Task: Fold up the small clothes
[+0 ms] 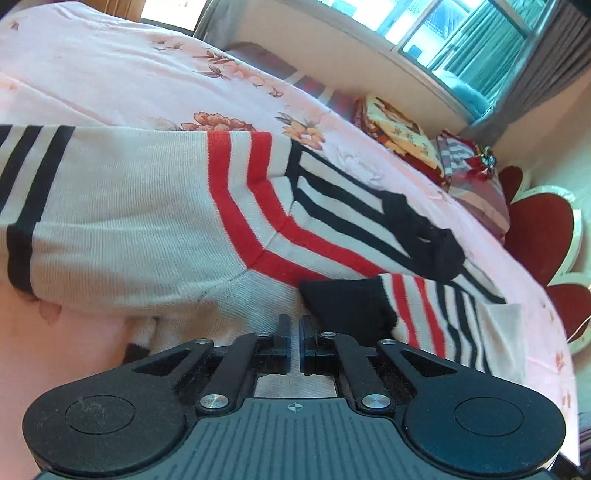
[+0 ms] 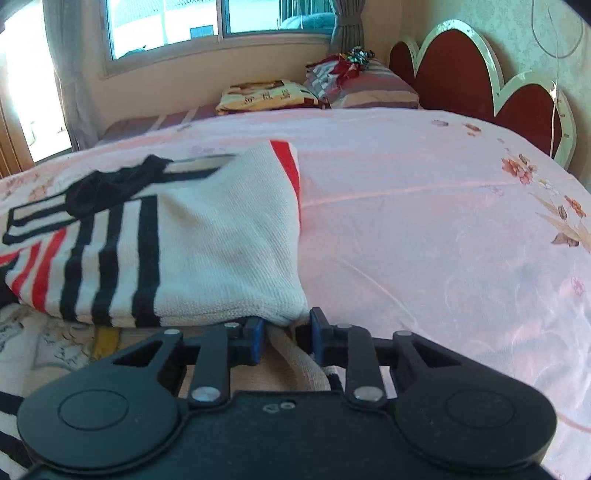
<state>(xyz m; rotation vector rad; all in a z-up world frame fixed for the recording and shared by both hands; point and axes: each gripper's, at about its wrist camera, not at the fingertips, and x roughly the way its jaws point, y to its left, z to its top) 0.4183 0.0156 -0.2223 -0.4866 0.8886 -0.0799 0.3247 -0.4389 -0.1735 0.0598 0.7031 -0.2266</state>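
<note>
A white knit sweater with red and black stripes lies on the pink flowered bedsheet. Its black collar points toward the headboard, and a black sleeve cuff lies folded over just ahead of my left gripper. That gripper's jaws are shut at the sweater's near edge, with white knit bunched under and around them. In the right wrist view the sweater fills the left half, and its near white corner runs between the blue pads of my right gripper, which is shut on it.
A red scalloped headboard stands at the bed's far right. Striped pillows and a folded yellow blanket lie at the bed's far edge under the window. Bare pink sheet stretches right of the sweater.
</note>
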